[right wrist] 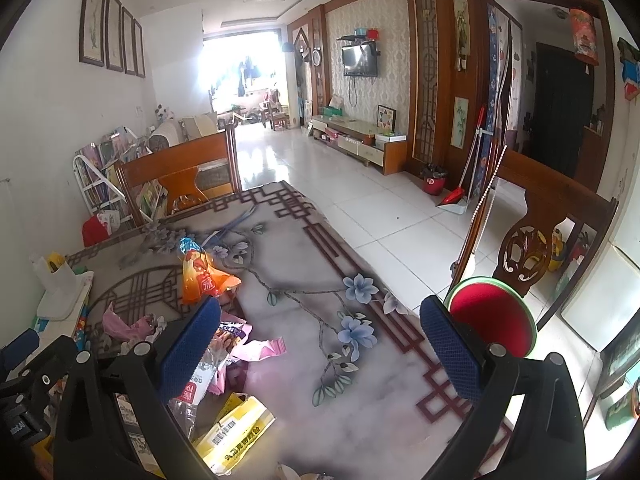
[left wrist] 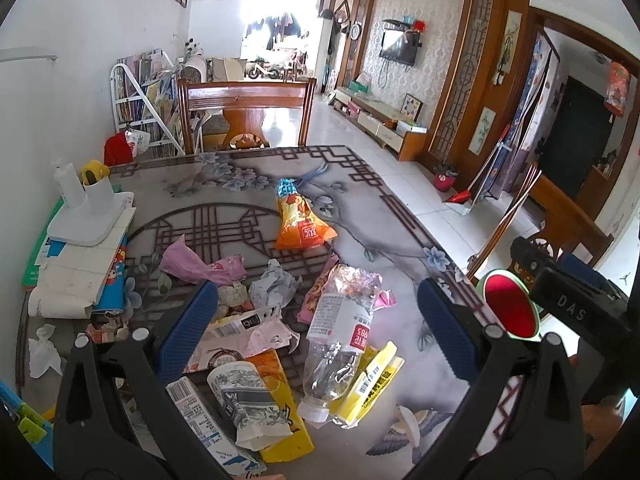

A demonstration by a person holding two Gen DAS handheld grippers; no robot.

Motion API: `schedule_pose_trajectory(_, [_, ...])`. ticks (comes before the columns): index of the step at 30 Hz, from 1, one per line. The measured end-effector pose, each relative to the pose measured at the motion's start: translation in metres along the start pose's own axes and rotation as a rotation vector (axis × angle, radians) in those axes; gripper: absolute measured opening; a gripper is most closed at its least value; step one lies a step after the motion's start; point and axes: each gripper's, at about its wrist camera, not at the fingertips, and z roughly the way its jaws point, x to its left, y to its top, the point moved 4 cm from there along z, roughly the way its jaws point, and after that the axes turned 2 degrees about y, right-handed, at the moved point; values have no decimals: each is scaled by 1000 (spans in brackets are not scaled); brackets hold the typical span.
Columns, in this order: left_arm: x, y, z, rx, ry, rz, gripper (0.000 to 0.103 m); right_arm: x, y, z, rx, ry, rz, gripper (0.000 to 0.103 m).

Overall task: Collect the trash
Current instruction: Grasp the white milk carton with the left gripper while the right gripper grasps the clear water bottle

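Observation:
A heap of trash lies on the flower-patterned table (left wrist: pixel 400 236). In it are a clear plastic bottle (left wrist: pixel 340 336) on its side, an orange snack bag (left wrist: pixel 300 220), a pink wrapper (left wrist: pixel 188 264), a paper cup (left wrist: pixel 248 404) and a yellow box (left wrist: pixel 372 384). My left gripper (left wrist: pixel 316 320) hovers open over the heap, the bottle between its blue pads (left wrist: pixel 188 328). My right gripper (right wrist: pixel 320 344) is open over bare tabletop, right of the heap, with the bottle (right wrist: pixel 196 384) by its left pad (right wrist: pixel 192 348). The yellow box (right wrist: pixel 232 436) lies below it.
A round bin with a red inside (left wrist: pixel 512 308) stands off the table's right edge, also the bin (right wrist: pixel 496 320) beside my right finger. Books and a white stand (left wrist: pixel 88 216) crowd the table's left side. Wooden chairs (left wrist: pixel 248 112) stand at the far end and right (right wrist: pixel 532 248).

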Motion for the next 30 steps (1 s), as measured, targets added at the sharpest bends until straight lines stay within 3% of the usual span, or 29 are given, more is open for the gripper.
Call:
schedule_pose_trajectory(4, [-4, 1, -4, 21, -39, -9, 98, 3, -1, 6, 19, 1, 1, 96])
schedule_pose_trajectory(8, [3, 5, -13, 93, -85, -73, 98, 8, -9, 25, 79, -8, -38, 96])
schedule_pose_trajectory(13, [8, 43, -56, 174, -181, -146, 98, 7, -19, 55, 141, -29, -44, 96])
schedule_pose_trajectory(15, [7, 63, -75, 170, -184, -143, 98, 7, -23, 66, 164, -28, -39, 96])
schedule_pose_trajectory(19, [5, 106, -123, 79, -208, -157, 98, 21, -29, 90, 198, -19, -82, 96])
schedule_pose_trajectory(22, [5, 118, -137, 44, -240, -172, 98, 41, -29, 102, 224, 17, -113, 96])
schedule_pose_trajectory(27, [11, 117, -130, 122, -333, -261, 98, 67, -18, 110, 226, 99, -104, 96])
schedule_pose_trajectory(30, [10, 119, -131, 113, -332, -256, 98, 80, -13, 109, 214, 120, -119, 96])
